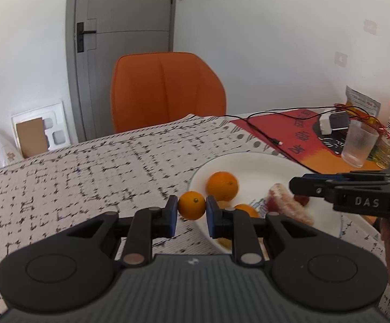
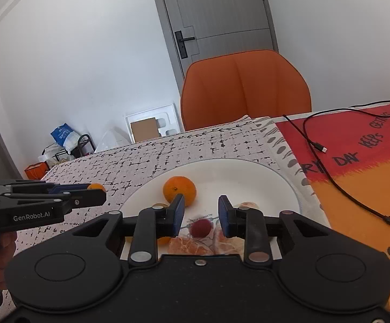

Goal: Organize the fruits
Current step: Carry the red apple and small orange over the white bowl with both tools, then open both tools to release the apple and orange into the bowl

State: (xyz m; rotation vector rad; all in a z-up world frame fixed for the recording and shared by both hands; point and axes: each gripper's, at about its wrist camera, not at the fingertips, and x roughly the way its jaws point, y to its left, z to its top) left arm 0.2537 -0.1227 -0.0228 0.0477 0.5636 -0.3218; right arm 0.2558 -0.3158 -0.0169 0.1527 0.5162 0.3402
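Left gripper (image 1: 192, 210) clamps small orange (image 1: 192, 205) just left of white plate (image 1: 251, 161); right gripper (image 2: 201, 212) gapes wide above red berry (image 2: 200, 228), bigger orange (image 2: 179, 190) ahead-left.

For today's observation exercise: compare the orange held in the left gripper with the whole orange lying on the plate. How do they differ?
The held orange is clamped between the pads of the left gripper, beside the rim of the plate; the plate orange lies loose on the plate, ungripped. The held orange looks smaller than the plate orange. The open right gripper hovers over the plate, not over the held orange. Both are round, orange and unpeeled.
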